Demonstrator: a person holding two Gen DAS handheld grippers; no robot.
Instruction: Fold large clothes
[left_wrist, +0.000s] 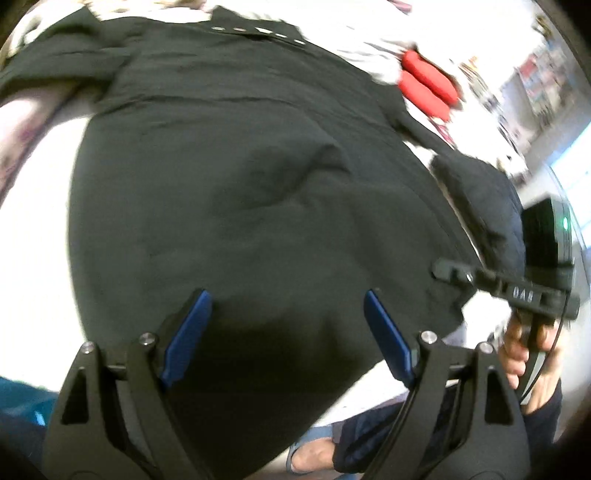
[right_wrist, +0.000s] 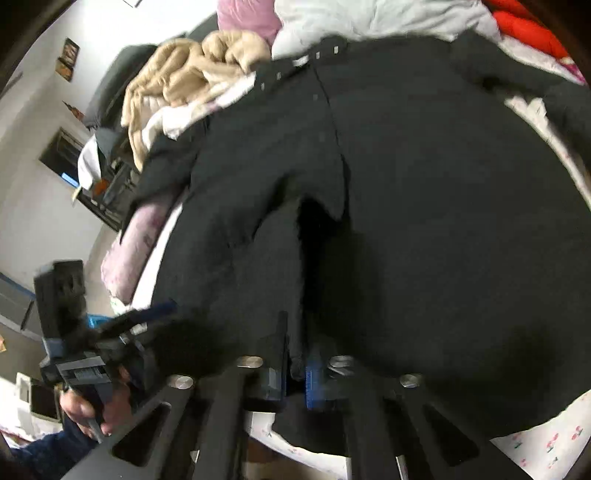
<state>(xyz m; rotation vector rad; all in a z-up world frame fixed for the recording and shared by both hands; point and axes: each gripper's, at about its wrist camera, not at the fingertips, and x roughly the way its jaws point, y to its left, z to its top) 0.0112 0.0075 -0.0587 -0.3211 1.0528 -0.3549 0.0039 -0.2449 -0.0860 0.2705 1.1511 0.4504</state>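
Right gripper (right_wrist: 295, 365) jaws clenched on hem of large black woven garment (right_wrist: 424, 221); left gripper (left_wrist: 286, 332) jaws released above it; I should pinch the matching hem corner before lifting

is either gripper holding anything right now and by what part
The right gripper is shut on the black garment, pinching a fold at its near hem. The left gripper is open above the cloth, holding nothing.

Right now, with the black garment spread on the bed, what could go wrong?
1. The right gripper looks shut on a thin pinch of the black garment's hem; it may slip.
2. The left gripper is open over the cloth, so lifting now would be one-sided.
3. Both views are blurred, so where each would grasp is uncertain.
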